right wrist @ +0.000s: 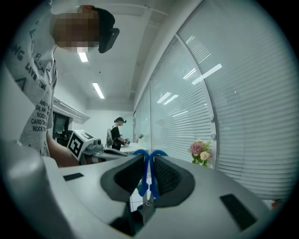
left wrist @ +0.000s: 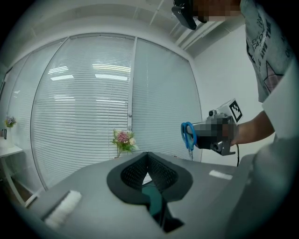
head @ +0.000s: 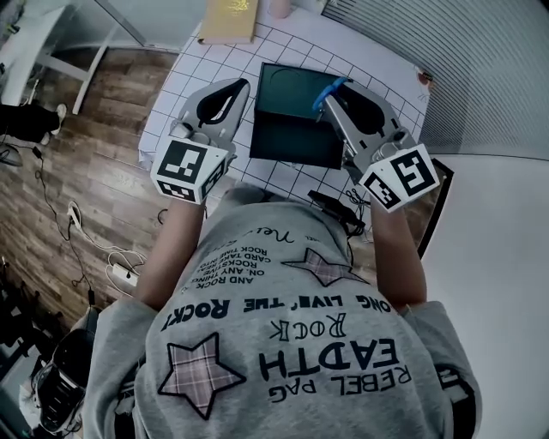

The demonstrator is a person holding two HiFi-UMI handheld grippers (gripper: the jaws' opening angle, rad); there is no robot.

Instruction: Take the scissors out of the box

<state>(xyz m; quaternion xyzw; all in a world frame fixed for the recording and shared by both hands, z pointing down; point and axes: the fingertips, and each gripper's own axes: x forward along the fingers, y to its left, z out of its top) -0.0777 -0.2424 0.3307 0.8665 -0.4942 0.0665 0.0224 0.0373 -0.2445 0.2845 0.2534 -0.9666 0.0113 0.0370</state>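
Note:
The dark teal box [head: 292, 141] stands open on the white gridded table [head: 184, 81]. My right gripper [head: 333, 96] hovers over the box's right side, shut on the scissors [head: 329, 90]. In the right gripper view the blue handles [right wrist: 148, 156] stick out past the right gripper [right wrist: 148, 163] and the metal blades run back toward the camera. From the left gripper view the scissors [left wrist: 188, 135] hang in the air, clear of the box. My left gripper [head: 243, 86] sits at the box's left edge. Its pads [left wrist: 135, 173] meet at the tip, with a teal edge of the box [left wrist: 153, 196] between them.
A tan book [head: 227, 19] lies at the table's far edge. A black device with cables [head: 333, 206] sits at the near edge. Wood floor with cords [head: 86, 240] is to the left. Window blinds and a vase of flowers [left wrist: 122, 140] lie ahead; another person [right wrist: 117, 133] stands far off.

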